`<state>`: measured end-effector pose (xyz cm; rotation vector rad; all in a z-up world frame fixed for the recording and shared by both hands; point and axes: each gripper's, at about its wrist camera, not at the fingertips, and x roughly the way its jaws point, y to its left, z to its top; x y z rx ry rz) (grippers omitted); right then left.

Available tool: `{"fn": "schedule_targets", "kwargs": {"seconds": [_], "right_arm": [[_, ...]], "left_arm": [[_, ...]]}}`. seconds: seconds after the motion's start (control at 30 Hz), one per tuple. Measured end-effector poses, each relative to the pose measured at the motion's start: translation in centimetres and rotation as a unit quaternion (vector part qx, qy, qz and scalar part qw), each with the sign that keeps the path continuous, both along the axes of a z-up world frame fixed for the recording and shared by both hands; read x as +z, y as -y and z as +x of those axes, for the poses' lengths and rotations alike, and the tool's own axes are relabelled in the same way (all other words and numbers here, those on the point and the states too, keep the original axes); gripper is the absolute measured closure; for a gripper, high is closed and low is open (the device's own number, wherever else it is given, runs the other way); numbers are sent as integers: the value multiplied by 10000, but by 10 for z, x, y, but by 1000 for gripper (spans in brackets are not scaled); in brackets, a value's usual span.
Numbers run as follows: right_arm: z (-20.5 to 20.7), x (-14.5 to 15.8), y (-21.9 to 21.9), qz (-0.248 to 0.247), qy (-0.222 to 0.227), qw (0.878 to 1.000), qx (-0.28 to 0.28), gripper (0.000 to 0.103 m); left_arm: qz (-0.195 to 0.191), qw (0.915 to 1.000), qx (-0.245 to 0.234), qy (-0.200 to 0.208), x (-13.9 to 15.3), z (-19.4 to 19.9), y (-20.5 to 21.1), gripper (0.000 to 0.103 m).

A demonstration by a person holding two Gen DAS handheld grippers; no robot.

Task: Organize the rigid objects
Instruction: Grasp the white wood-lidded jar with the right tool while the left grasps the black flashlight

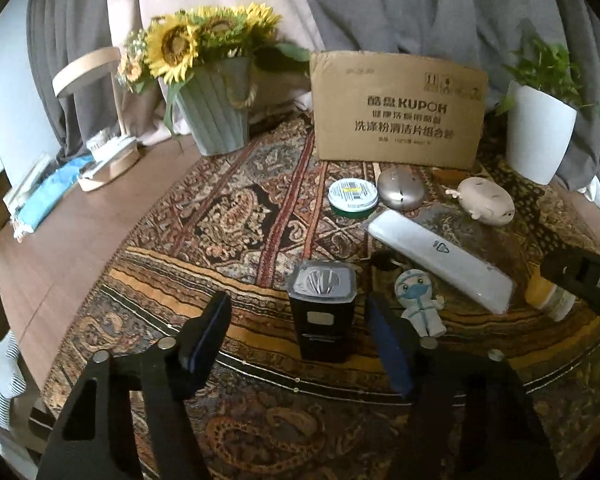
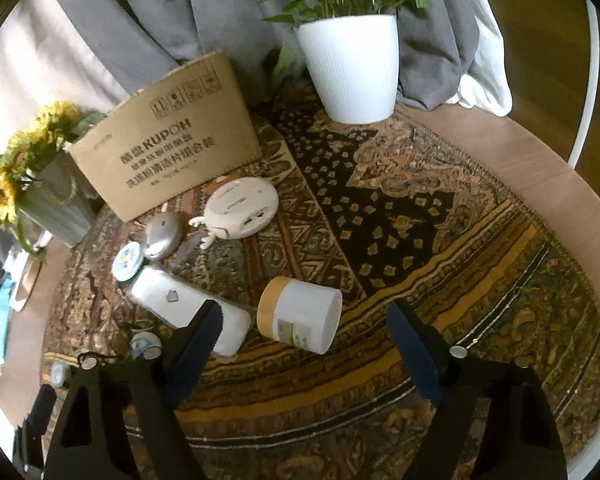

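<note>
A black box with a silver lid (image 1: 322, 312) stands upright on the patterned cloth. It sits between the fingers of my left gripper (image 1: 300, 322), which is open, with a gap on each side. A white jar with a tan lid (image 2: 300, 318) lies on its side just ahead of my right gripper (image 2: 306, 330), also open and not touching it. Near these lie a long white case (image 1: 440, 264) (image 2: 180, 304), a small figurine in a protective suit (image 1: 418, 304), a green tin (image 1: 353, 196), a silver oval piece (image 1: 402, 190) and a beige round toy (image 1: 486, 200) (image 2: 242, 208).
A cardboard box (image 1: 396, 108) (image 2: 164, 136) stands at the back. A sunflower pot (image 1: 216, 116) is to its left and a white plant pot (image 2: 352, 68) to its right. Grey curtains hang behind. The wooden table (image 1: 100, 220) carries a wooden stand (image 1: 100, 120) and clutter at far left.
</note>
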<state>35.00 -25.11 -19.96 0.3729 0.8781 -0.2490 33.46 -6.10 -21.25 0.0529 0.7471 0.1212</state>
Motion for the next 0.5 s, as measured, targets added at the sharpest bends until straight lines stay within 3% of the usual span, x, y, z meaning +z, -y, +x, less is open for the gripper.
{"fn": "schedule_targets", "kwargs": {"seconds": [0.23,0.4,0.5], "right_arm": [[14,-11,0,-25,-193,9998,-36,31],[24,-21,1,-20,-418,9991,60,48],[26,-21,-1,-98,-467,9986,208,50]], "left_arm": [[-144,9996,-121,-218,-9,10,-2,63],[-101,9991,-310,-277,-10,13,3,73],[-118,9988,-363,-306,-10,15,3,73]]}}
